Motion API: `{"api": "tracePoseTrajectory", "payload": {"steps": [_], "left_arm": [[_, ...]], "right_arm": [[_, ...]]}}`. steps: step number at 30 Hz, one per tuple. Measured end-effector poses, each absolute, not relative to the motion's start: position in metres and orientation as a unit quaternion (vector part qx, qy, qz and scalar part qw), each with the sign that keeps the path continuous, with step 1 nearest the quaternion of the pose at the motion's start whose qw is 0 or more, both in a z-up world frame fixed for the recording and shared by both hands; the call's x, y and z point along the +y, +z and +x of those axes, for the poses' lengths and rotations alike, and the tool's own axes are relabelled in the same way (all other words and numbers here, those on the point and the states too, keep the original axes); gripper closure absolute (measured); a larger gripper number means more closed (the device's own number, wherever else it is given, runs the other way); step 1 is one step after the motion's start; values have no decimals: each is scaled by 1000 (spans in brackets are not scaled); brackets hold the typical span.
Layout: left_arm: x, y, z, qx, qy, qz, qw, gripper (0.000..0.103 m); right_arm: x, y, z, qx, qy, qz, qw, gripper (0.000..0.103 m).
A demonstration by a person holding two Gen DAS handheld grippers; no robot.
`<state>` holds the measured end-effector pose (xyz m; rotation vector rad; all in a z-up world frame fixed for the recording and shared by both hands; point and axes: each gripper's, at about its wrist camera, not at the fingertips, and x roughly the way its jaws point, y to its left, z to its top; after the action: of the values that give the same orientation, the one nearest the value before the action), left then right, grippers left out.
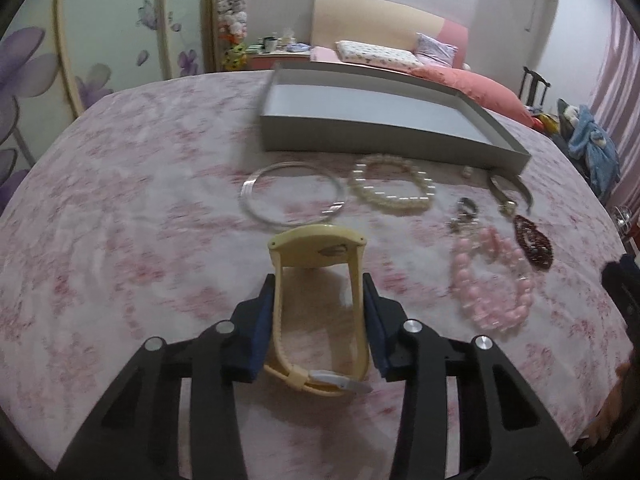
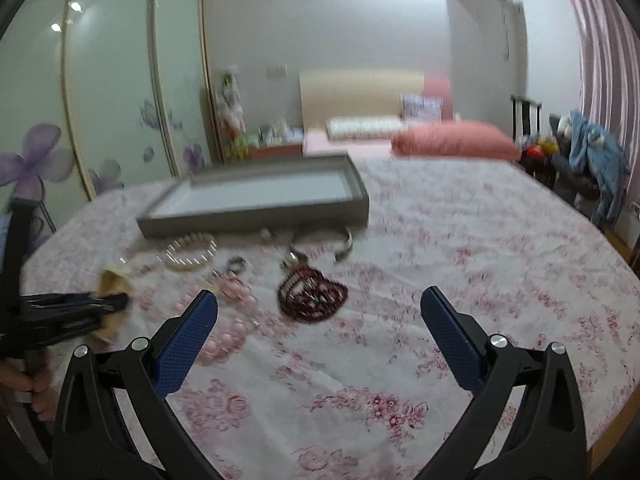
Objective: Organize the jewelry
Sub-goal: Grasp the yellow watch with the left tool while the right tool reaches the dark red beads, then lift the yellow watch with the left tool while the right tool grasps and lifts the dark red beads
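My left gripper (image 1: 319, 286) is shut on a cream-yellow wristwatch (image 1: 318, 248) and holds it just above the floral cloth. Beyond it lie a silver bangle (image 1: 292, 196), a white pearl bracelet (image 1: 394, 188), a pink bead necklace (image 1: 494, 280), a dark red bead bracelet (image 1: 534, 242) and a metal cuff (image 1: 510, 190). An empty grey tray (image 1: 392, 138) stands behind them. My right gripper (image 2: 319, 308) is open and empty, above the cloth, near the dark red beads (image 2: 312, 296) and the pink beads (image 2: 232, 320). The left gripper with the watch (image 2: 114, 286) shows at the left.
The pink floral cloth (image 1: 120, 240) covers a round table. Its edge curves at the right in the right wrist view (image 2: 608, 400). A bed with a pink duvet (image 2: 456, 142), a wardrobe with flower doors (image 2: 112, 100) and a chair with blue clothes (image 2: 596, 160) stand behind.
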<state>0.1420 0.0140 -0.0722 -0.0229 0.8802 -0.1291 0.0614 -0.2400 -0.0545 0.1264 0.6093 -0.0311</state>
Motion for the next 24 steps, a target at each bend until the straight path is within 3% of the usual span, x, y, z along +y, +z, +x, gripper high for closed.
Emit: {"api": "tracePoseTrajectory", "payload": {"steps": [4, 13, 19, 21, 23, 24], "left_arm": [[42, -70, 136, 424, -42, -19, 904, 63], [64, -68, 127, 421, -40, -20, 906, 64], [64, -69, 128, 420, -40, -20, 906, 64], [64, -69, 128, 421, -40, -20, 906, 64], [64, -69, 128, 421, -40, -20, 906, 64], [64, -69, 128, 421, -40, -20, 906, 64]], "right_arm": [[-243, -68, 88, 362, -10, 63, 930, 22], [-235, -86, 123, 435, -2, 42, 899, 22], [-229, -85, 131, 438, 5, 22, 899, 26], [-228, -83, 132, 434, 10, 20, 901, 35], [-228, -82, 134, 429, 17, 20, 903, 62], [-229, -82, 134, 427, 19, 23, 904, 71]]}}
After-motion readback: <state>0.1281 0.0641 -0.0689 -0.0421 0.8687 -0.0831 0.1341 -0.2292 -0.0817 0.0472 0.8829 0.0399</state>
